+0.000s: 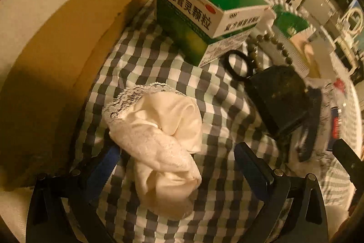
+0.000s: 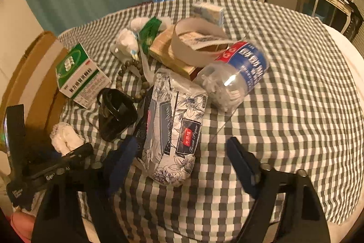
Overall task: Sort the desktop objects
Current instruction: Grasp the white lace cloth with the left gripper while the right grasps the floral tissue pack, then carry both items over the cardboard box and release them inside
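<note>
Left wrist view. The left gripper [image 1: 177,165] points steeply down at the checked tablecloth [image 1: 145,42]. Its jaws stand apart, released, with a crumpled white cloth [image 1: 159,138] lying between them. The cloth's long axis runs from the centre of the frame toward the bottom, roughly along the fingers; whether the pads touch it cannot be told. A green medicine box [image 1: 204,10] stands in the upper centre, and a black cup [image 1: 275,97] lies at centre right.

Right wrist view. The right gripper [image 2: 182,158] also has its jaws spread, gripping nothing. A patterned tissue pack [image 2: 175,129] lies just ahead of the lower-left finger [image 2: 120,158], its long axis running up the frame, and reaches only partly into the gap. A plastic bottle [image 2: 234,76] lies on its side at the upper right of the pack. The white cloth [image 2: 66,138] shows at lower left beside the other gripper, so the left hand is judged nearer to it.
</note>
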### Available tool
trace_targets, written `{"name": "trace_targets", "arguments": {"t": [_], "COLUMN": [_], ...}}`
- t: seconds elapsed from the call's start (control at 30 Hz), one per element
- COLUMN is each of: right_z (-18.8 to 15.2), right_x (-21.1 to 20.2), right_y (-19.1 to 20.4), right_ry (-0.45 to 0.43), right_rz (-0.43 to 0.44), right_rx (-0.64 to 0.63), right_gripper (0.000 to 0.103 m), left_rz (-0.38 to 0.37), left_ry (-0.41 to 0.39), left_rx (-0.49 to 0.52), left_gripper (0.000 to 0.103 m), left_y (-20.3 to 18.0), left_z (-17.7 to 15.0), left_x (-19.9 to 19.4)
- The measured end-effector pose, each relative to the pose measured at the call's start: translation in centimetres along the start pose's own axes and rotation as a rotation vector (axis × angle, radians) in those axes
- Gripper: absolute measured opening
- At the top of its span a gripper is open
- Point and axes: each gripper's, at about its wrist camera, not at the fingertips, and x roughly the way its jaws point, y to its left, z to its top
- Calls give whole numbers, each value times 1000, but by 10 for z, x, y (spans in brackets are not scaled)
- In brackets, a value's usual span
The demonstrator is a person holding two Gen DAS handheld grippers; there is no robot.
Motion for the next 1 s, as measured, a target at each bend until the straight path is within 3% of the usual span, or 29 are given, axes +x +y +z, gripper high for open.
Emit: {"name": "trace_targets", "arguments": {"t": [0.23,0.3,0.37,0.43,0.53,0.63,0.8,1.0], "right_z": [8,10,9,7,1,-6,-15,-31], "right_x": [34,48,52,44,32,16,-17,-66], "right_y": [-5,-9,-10,-10,-8,-3,7,26], "right_ry": [87,119,120,102,75,44,-37,-118], "right_rz": [26,42,43,76,104,100,80,45], "right_rx": [75,112,114,106,79,49,13,-42], "right_gripper": [73,71,69,38,21,17,17,17], "left_rz": [18,8,-23,-45,-36,-52,-91,-99], "left_ry": [-25,-51,-78,-99,-127,-183,-274,-276], "left_rx": [30,55,81,103,104,100,134,166], "left_gripper": [73,59,31,20,14,12,12,12], "left_y": [1,0,-1,-1,6,16,29,9], "left_z": [-10,-16,-22,-28,-37,-45,-43,-52], "left_x": [-3,-10,-18,-26,-38,-54,-88,-124]}}
